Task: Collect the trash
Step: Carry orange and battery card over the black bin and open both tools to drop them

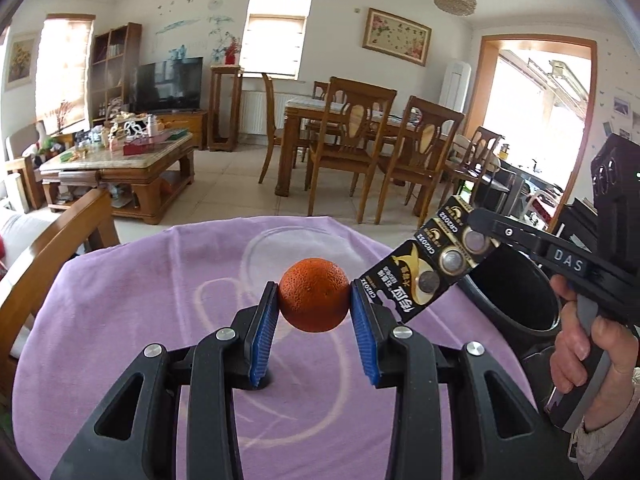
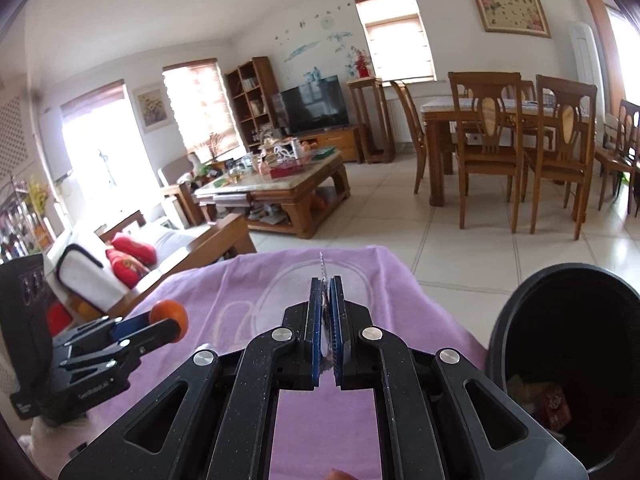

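Note:
My left gripper is shut on an orange and holds it above the purple cloth. It also shows in the right wrist view, at the left. My right gripper is shut on a black and gold card of button batteries, seen edge-on in the right wrist view. In the left wrist view the right gripper holds the card up at the right, over the black bin. The bin stands at the table's right edge with some packaging inside.
The cloth-covered table ends just ahead. Beyond it are a sofa at left, a cluttered coffee table, and a dining table with chairs at right on the tiled floor.

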`<state>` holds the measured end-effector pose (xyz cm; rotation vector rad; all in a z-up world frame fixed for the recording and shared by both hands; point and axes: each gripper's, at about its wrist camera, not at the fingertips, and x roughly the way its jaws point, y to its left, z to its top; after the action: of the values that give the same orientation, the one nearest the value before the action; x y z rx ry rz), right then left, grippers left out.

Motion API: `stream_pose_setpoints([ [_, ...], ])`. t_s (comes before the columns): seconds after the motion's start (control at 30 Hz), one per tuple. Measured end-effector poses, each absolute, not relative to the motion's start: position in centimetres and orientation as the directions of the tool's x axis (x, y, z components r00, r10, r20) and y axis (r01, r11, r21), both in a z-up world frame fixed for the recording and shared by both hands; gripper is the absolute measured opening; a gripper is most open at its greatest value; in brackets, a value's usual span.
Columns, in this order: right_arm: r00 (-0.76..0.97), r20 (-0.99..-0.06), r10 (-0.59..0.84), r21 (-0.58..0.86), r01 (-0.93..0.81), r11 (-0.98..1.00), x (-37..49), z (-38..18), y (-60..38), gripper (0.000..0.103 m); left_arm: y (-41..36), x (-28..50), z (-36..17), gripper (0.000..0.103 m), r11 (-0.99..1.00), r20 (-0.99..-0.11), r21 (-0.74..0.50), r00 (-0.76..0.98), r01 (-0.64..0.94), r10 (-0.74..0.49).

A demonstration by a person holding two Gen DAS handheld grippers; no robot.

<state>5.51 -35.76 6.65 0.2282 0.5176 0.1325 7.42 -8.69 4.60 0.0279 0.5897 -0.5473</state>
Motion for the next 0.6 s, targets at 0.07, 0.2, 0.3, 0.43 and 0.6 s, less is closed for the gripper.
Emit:
stream_pose_setpoints([
  [0.07, 0.871, -0.466, 0.159, 0.255, -0.040, 0.966, 4.1, 6.9, -38.3, 0.005, -11.0, 6.6, 5.0, 0.036, 0.841, -0.528, -0.114, 0.685, 0.529, -0.503],
  [0.2, 0.886, -0.451, 0.107, 0.267, 0.019, 0.964, 1.6, 7.0, -43.6, 0.005, -15.9, 4.9, 5.3, 0.036, 0.794, -0.521, -0.098, 0.649, 0.599, -0.554],
  [0.3, 0.895, -0.441, 0.063, 0.277, 0.070, 0.958, -0.5, 6.9, -48.1, 0.005, -19.6, 3.9, 5.3, 0.036, 0.760, -0.524, -0.087, 0.619, 0.644, -0.585],
  [0.43, 0.899, -0.438, -0.001, 0.283, 0.139, 0.949, -3.0, 6.1, -53.2, 0.005, -23.8, 2.9, 4.7, 0.036, 0.718, -0.531, -0.083, 0.579, 0.691, -0.619],
  [0.6, 0.891, -0.448, -0.076, 0.274, 0.218, 0.937, -5.7, 4.7, -59.0, 0.005, -28.7, 2.3, 3.7, 0.036, 0.666, -0.553, -0.078, 0.524, 0.742, -0.648],
])
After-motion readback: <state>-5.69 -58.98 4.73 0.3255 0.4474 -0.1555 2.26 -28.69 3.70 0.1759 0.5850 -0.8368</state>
